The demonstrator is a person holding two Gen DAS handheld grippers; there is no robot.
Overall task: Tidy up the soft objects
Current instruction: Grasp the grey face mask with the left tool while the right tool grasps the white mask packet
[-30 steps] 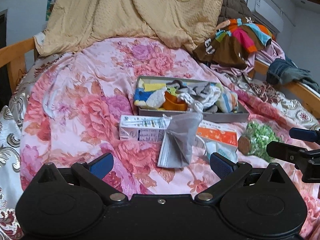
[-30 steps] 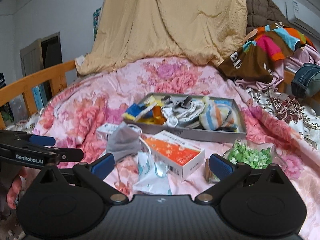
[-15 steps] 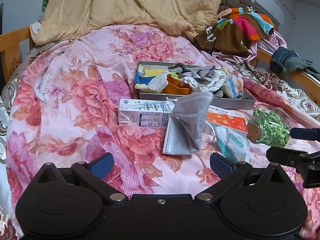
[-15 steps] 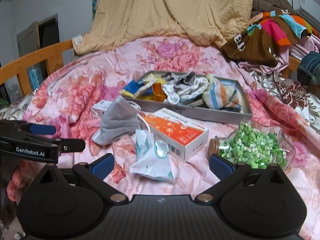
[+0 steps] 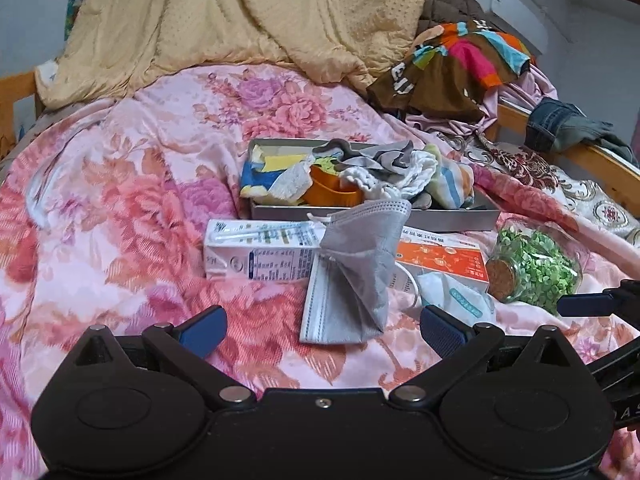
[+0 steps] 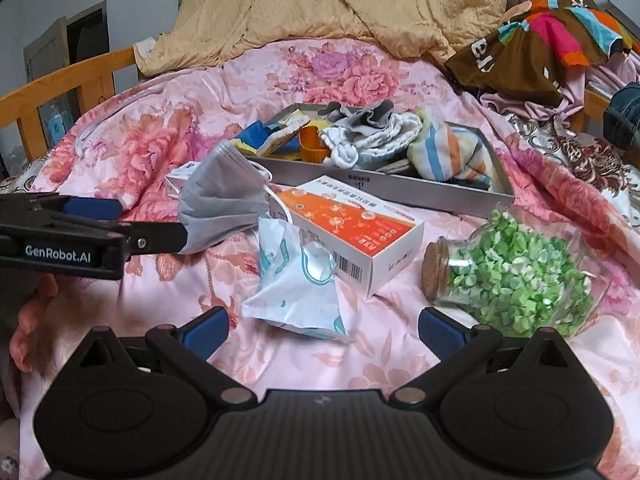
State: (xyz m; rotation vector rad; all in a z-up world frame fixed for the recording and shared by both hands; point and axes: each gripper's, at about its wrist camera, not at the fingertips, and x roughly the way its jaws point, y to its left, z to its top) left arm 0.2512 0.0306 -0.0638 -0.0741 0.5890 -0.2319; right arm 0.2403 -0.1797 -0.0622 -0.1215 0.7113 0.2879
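Soft objects, by my reading of the task, belong in the grey tray [image 5: 360, 216], which sits mid-bed on the floral quilt [image 5: 120, 200] and already holds rolled socks and cloths; I judge it the collecting spot, since the hard things lie outside it along its near wall. Largest of the loose items is the grey face mask [image 5: 356, 268], draped over the white carton [image 5: 260, 254] and one end of the orange box [image 5: 440, 258], propped up by them rather than lying flat. From the right wrist view I see what the left barely shows: the packaged mask [image 6: 296, 284] in its pale wrapper leans against the orange box's barcode end, just ahead of my right gripper [image 6: 322, 326], and the corked jar of green bits [image 6: 516, 276] lies on its side near the right finger. The left view alone shows the carton's full face. My left gripper [image 5: 322, 326] has its jaws spread wide, empty, with the grey mask between and beyond them; the right jaws are likewise apart and hold nothing.
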